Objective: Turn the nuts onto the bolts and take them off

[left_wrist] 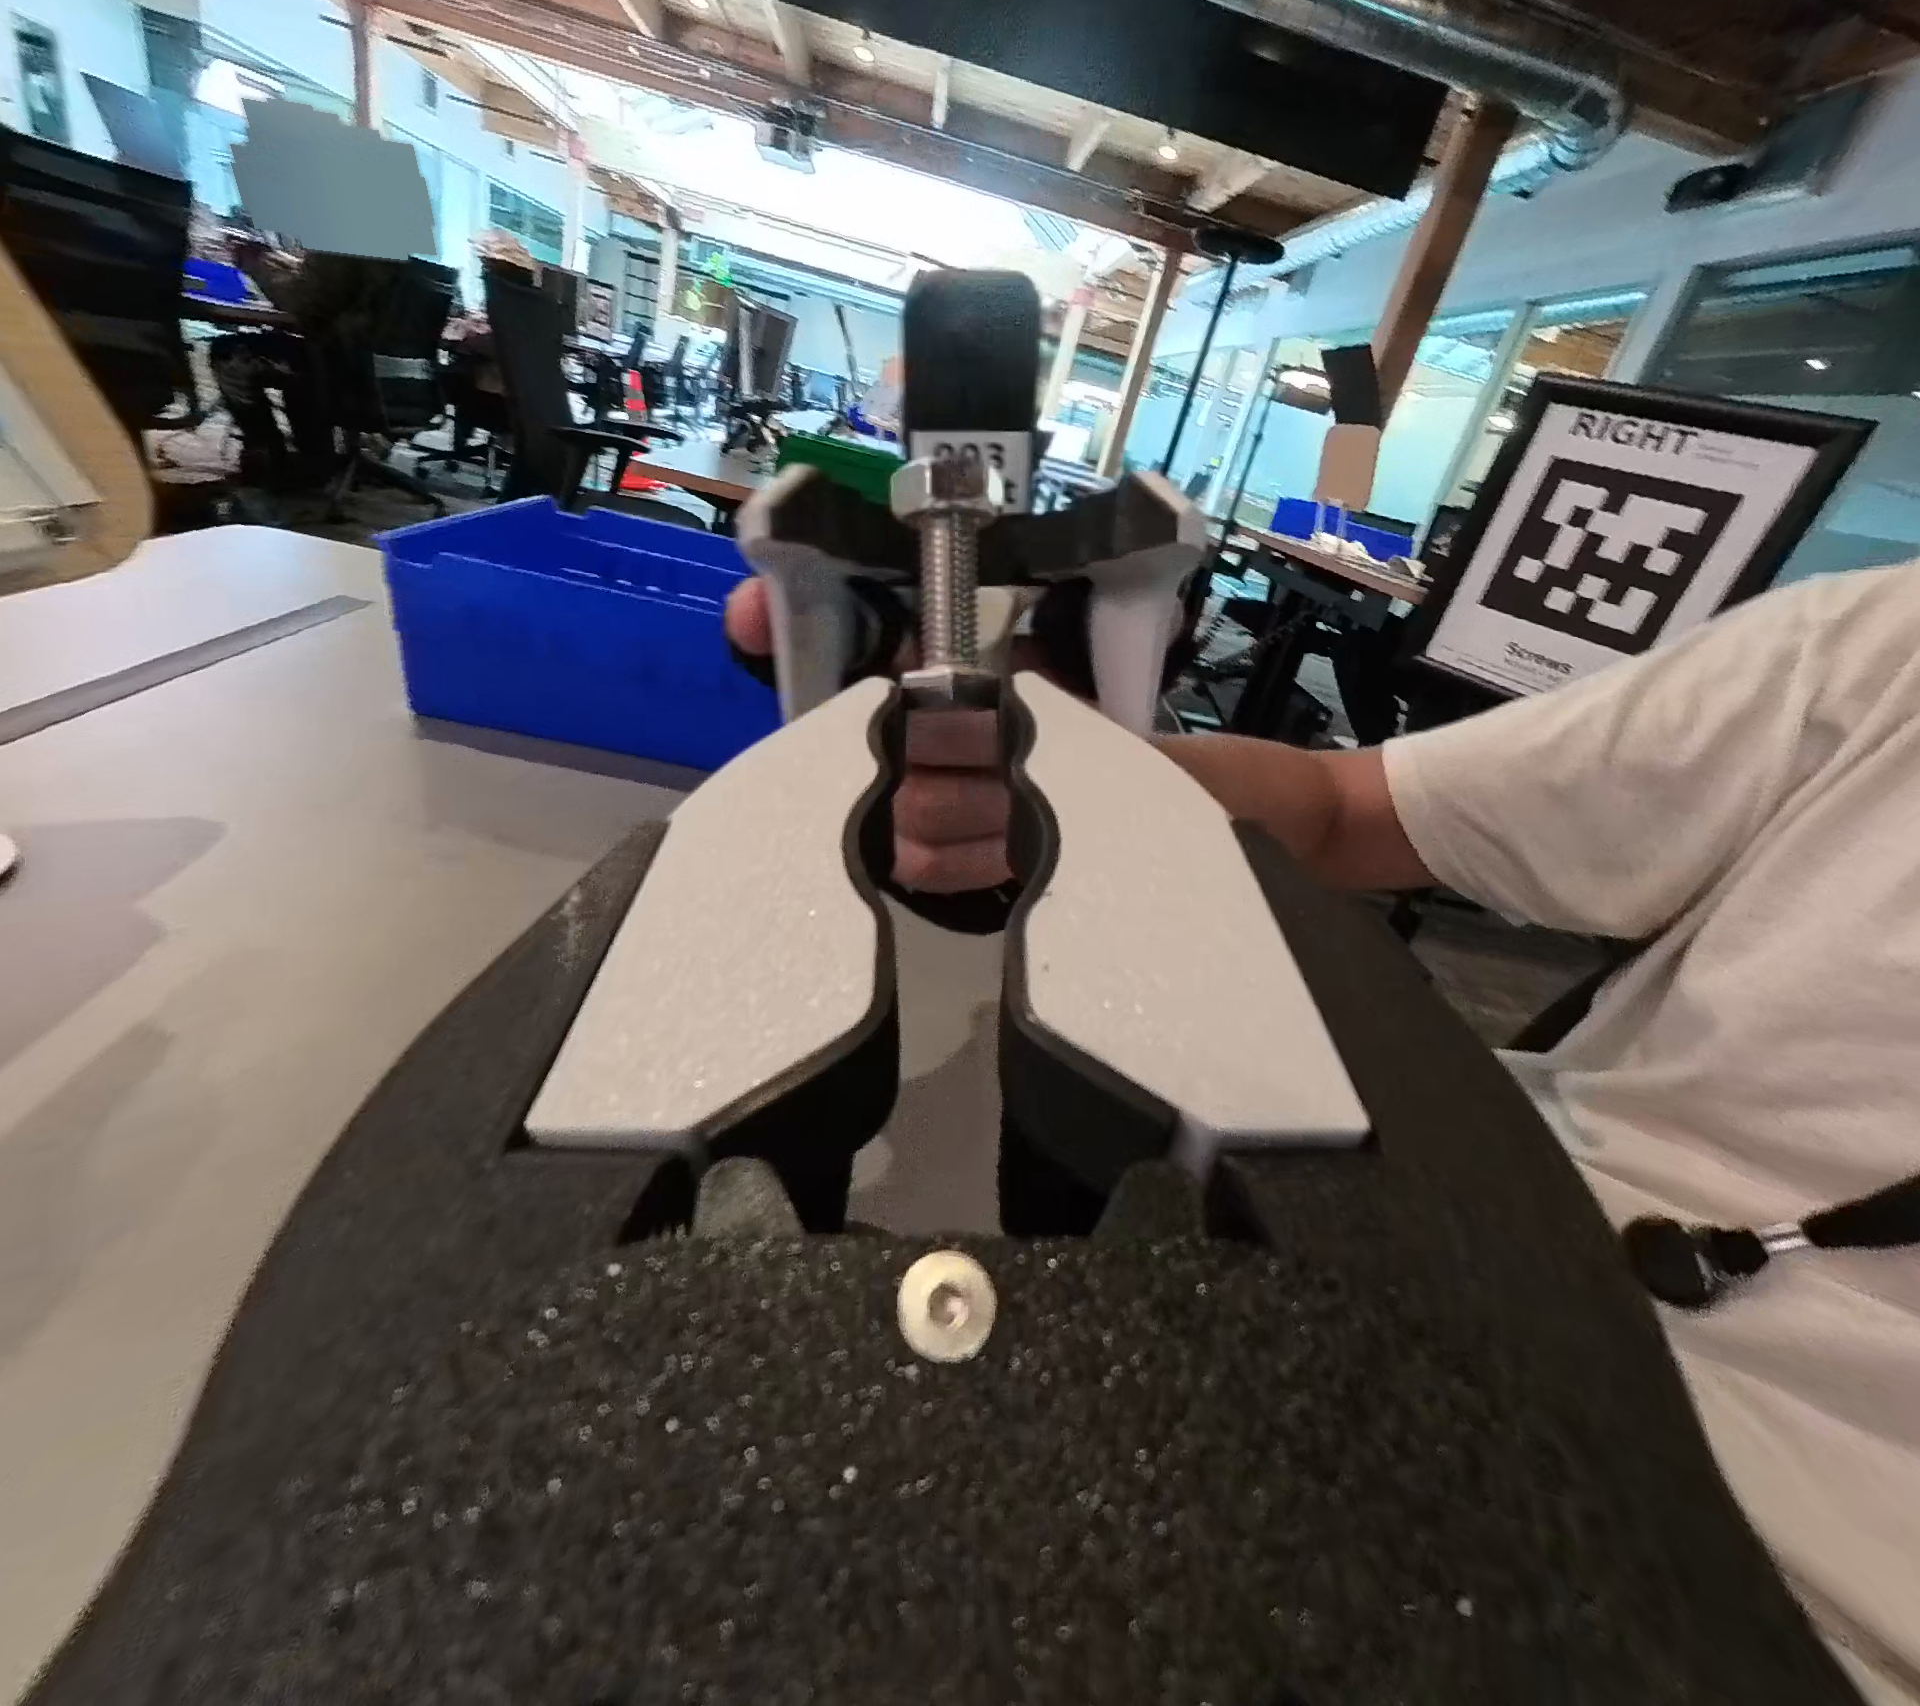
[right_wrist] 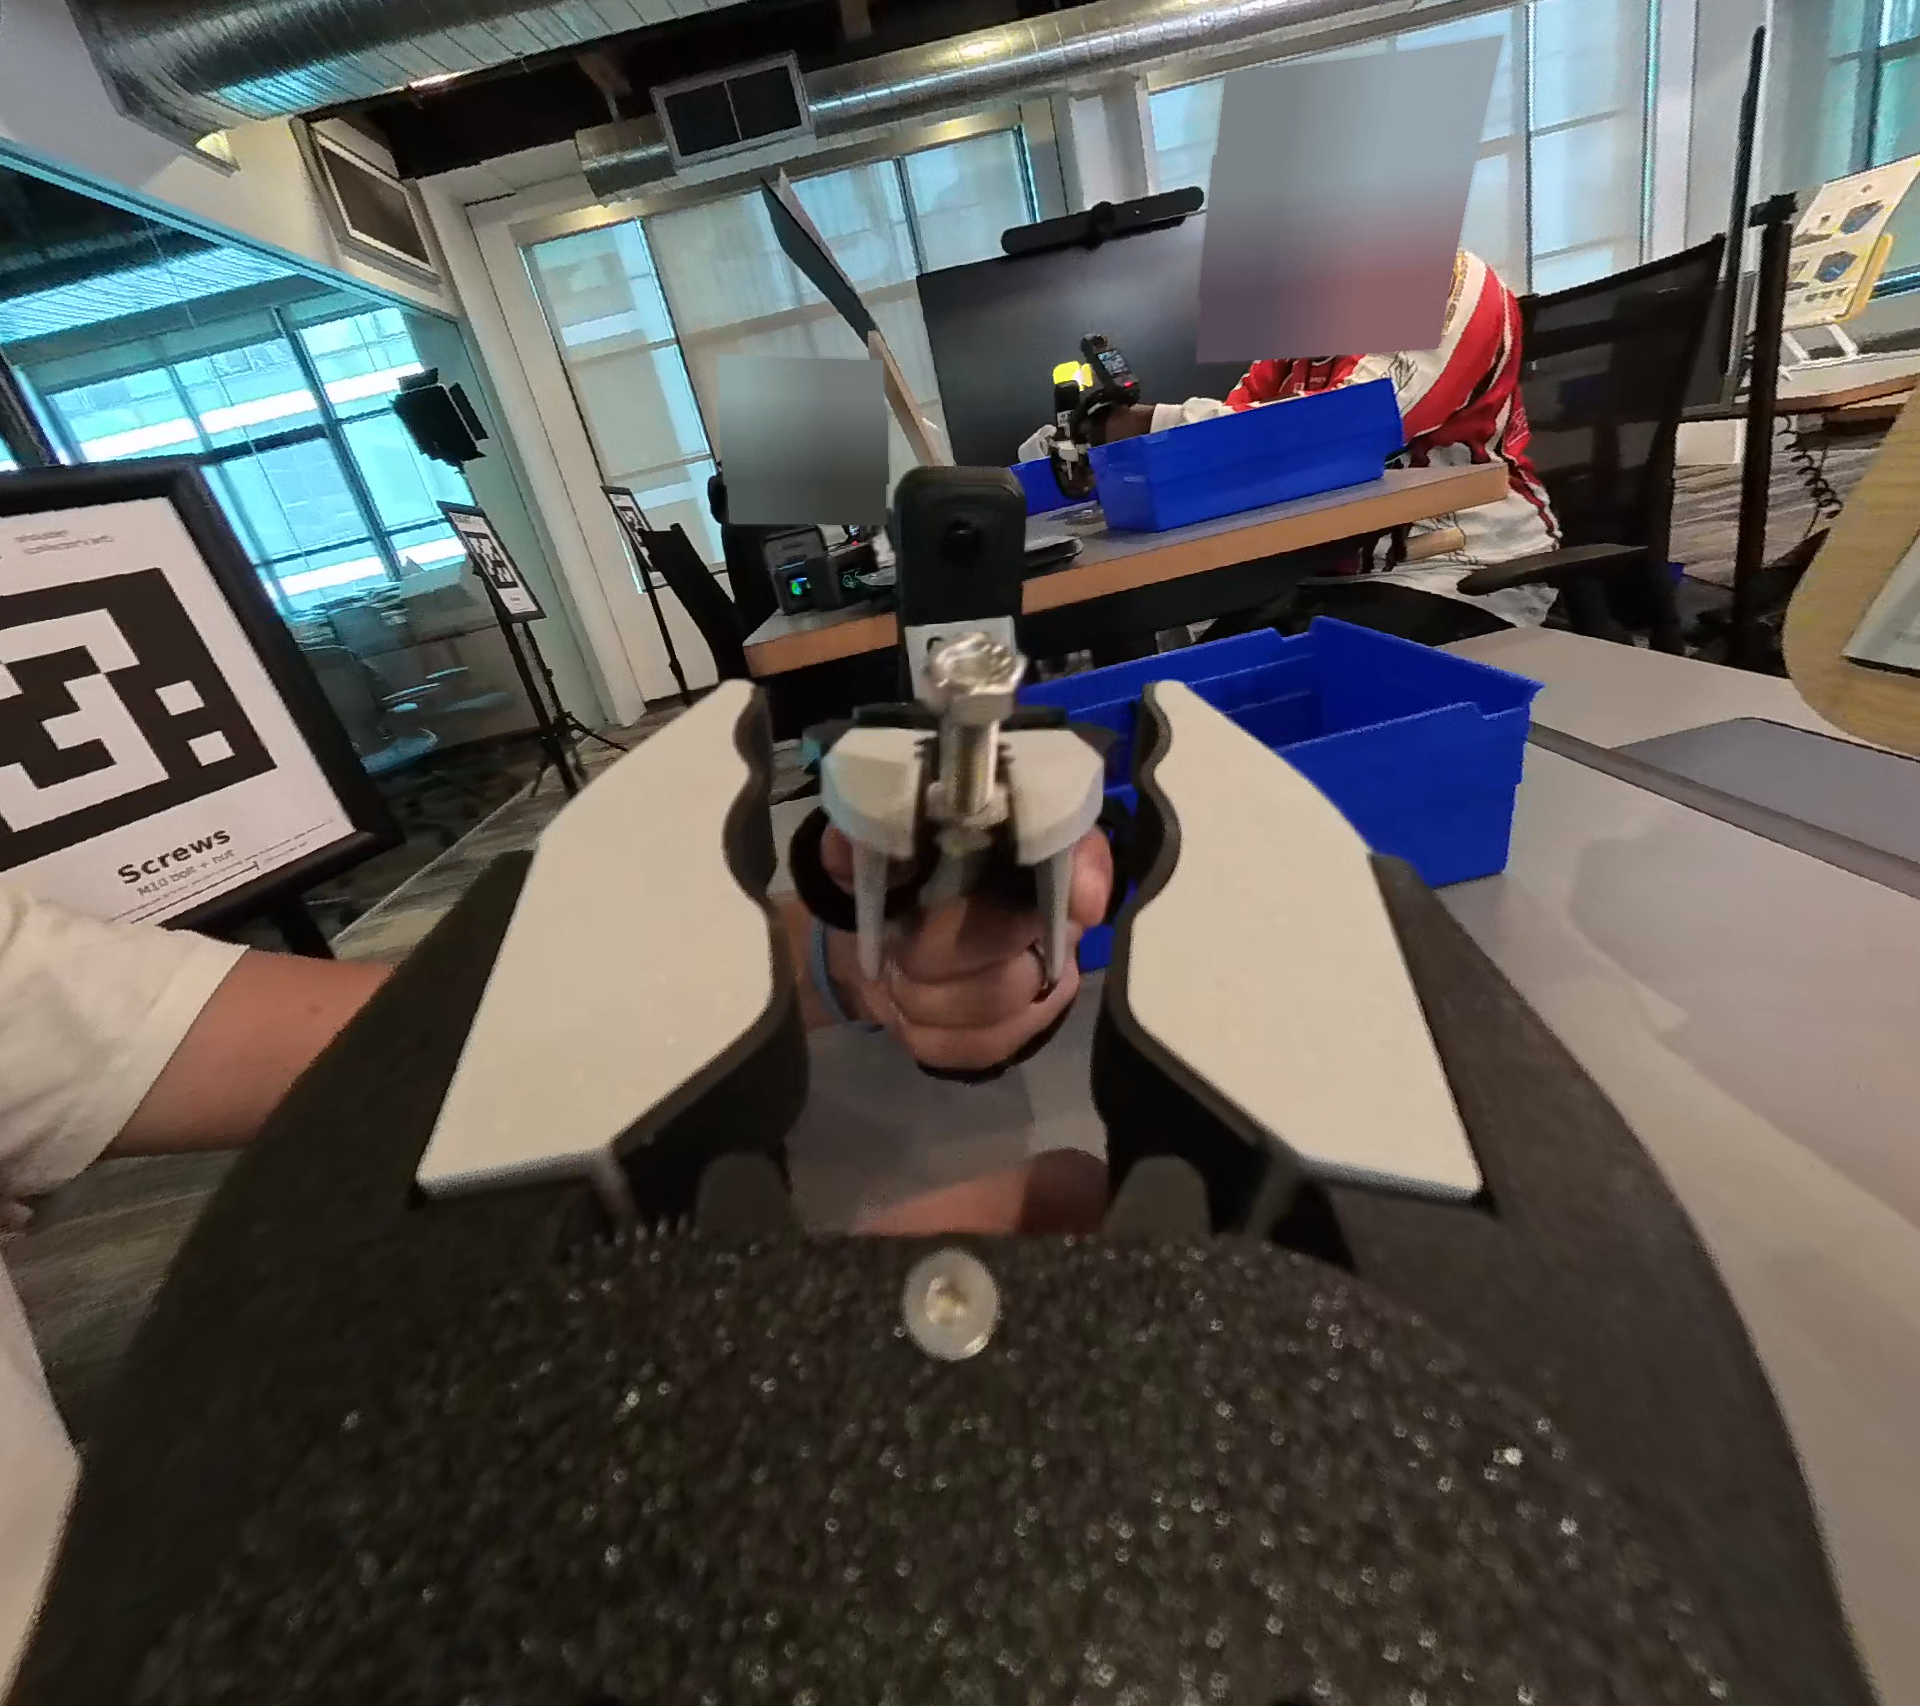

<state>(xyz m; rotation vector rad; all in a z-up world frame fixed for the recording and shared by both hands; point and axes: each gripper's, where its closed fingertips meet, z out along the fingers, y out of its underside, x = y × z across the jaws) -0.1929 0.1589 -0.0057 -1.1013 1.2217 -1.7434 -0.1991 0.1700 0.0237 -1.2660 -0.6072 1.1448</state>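
Note:
In the left wrist view my left gripper (left_wrist: 951, 702) is shut on the hex head of a silver bolt (left_wrist: 948, 607). The threaded shaft points away from it, with a silver nut (left_wrist: 948, 493) on its far end. My right gripper (left_wrist: 966, 518) faces it, open, a finger on either side of the nut without touching it. In the right wrist view my right gripper (right_wrist: 954, 721) is open wide. The nut (right_wrist: 971, 674) sits between its fingertips on the bolt (right_wrist: 966, 773), which the left gripper (right_wrist: 961, 809) holds. Both are held in the air above the table.
A blue plastic bin (left_wrist: 561, 617) (right_wrist: 1351, 742) stands on the grey table (left_wrist: 260, 825) (right_wrist: 1662, 877) behind the grippers. A framed sign with a black-and-white marker (left_wrist: 1621, 544) (right_wrist: 125, 721) stands at the side. The person's white sleeve (left_wrist: 1662, 773) is close by. The grippers are tip to tip, or close to it.

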